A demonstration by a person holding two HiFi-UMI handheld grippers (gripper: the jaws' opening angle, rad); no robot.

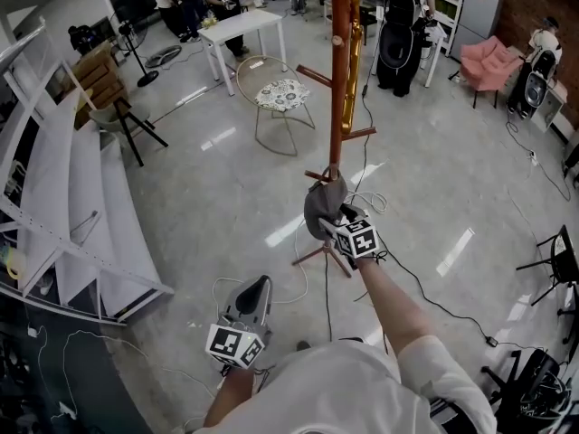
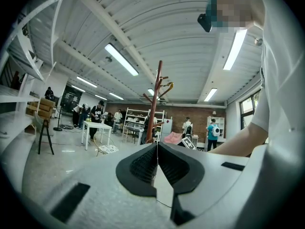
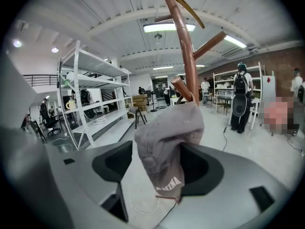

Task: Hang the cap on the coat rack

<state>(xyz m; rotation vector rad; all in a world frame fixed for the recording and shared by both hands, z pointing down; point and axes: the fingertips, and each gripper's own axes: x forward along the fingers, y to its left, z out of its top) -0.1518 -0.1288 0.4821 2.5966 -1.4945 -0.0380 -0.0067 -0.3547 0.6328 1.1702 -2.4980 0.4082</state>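
Observation:
A grey cap point(image 1: 322, 202) hangs on a low peg point(image 3: 181, 88) of the wooden coat rack point(image 1: 338, 70), right in front of me. In the right gripper view the cap point(image 3: 167, 144) droops from that peg between the two jaws, and the rack's pole point(image 3: 184, 46) rises behind it. My right gripper point(image 1: 333, 217) is open, its jaws standing wide on either side of the cap without pressing on it. My left gripper point(image 1: 257, 293) is held low near my body, well short of the rack. Its jaws point(image 2: 156, 162) meet with nothing between them.
White shelving point(image 1: 72, 206) lies along the left. A wire-frame stool point(image 1: 282, 98) and a white table point(image 1: 240, 27) stand beyond the rack. Cables trail on the floor round the rack's feet point(image 1: 312, 253). A black chair point(image 1: 556, 256) is at the right, a pink armchair point(image 1: 488, 61) far right, and people at the back.

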